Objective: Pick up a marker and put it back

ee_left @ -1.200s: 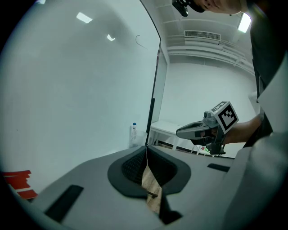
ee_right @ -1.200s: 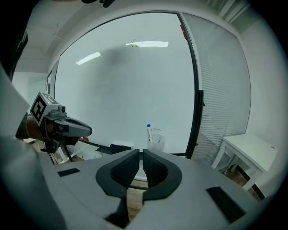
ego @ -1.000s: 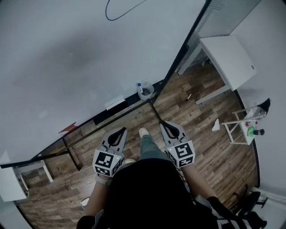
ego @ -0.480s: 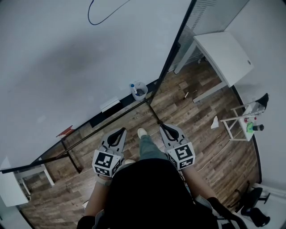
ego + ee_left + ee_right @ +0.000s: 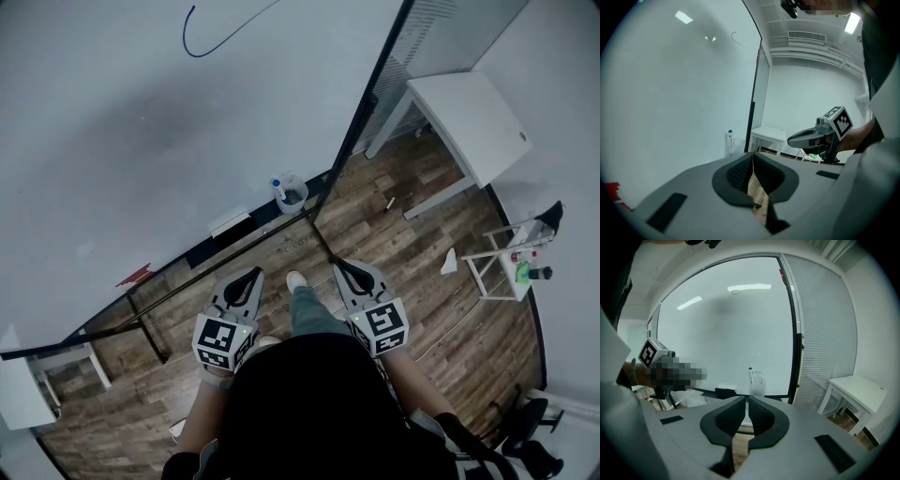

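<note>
The marker (image 5: 750, 375) stands upright, blue cap up, in a clear cup (image 5: 758, 385) at the foot of the whiteboard (image 5: 141, 112), near its right end and just beside the dark frame. As far as I can see it is the only thing in the cup (it is too small to be sure). I'd judge it light, stiff and smooth-sided — a slim plastic barrel that could slip or swivel if pinched near one end. The sensible hold is on the exposed upper barrel just under the cap, squarely across. A straight lift would then clear the rim; the cup looks light enough to tip or come along if the marker drags on it. To the cup's left along the ledge lies a dark eraser (image 5: 724, 392). The person stands back from the board, well apart from the cup, with both tools held low in front. The left tongs (image 5: 751, 155) are closed tip to tip on nothing. The right tongs (image 5: 746, 400) are drawn all but together — only a thin slit between the pads — and are likewise empty.
</note>
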Demonstrator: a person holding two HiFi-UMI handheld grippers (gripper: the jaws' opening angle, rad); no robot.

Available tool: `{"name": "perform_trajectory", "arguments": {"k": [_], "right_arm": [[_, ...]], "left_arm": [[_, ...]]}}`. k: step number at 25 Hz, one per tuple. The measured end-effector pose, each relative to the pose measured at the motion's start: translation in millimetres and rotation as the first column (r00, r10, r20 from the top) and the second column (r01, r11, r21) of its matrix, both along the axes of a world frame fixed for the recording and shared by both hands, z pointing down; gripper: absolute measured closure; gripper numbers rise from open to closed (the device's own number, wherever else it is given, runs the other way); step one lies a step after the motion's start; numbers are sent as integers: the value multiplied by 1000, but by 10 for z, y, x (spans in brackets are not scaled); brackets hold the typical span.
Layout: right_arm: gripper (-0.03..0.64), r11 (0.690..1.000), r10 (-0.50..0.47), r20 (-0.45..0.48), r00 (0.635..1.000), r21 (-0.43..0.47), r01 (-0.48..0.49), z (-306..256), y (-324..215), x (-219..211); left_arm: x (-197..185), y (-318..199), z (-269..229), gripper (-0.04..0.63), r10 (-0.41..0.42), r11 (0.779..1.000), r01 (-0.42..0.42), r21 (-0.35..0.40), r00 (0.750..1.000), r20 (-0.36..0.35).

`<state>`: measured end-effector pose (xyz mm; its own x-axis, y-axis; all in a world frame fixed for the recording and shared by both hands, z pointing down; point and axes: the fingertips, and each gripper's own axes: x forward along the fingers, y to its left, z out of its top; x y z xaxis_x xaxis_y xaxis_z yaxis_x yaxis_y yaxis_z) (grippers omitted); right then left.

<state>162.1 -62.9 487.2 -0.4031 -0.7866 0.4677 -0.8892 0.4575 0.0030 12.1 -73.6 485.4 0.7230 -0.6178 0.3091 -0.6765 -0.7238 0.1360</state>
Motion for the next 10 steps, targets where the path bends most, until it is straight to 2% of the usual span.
{"name": "perform_trajectory", "arguments": {"k": [10], "right_arm": [[571, 1000, -9, -7, 1000, -4, 9, 11, 21, 34]], "left_arm": [[18, 30, 3, 574, -11, 1000, 11, 2, 1000, 0]]}}
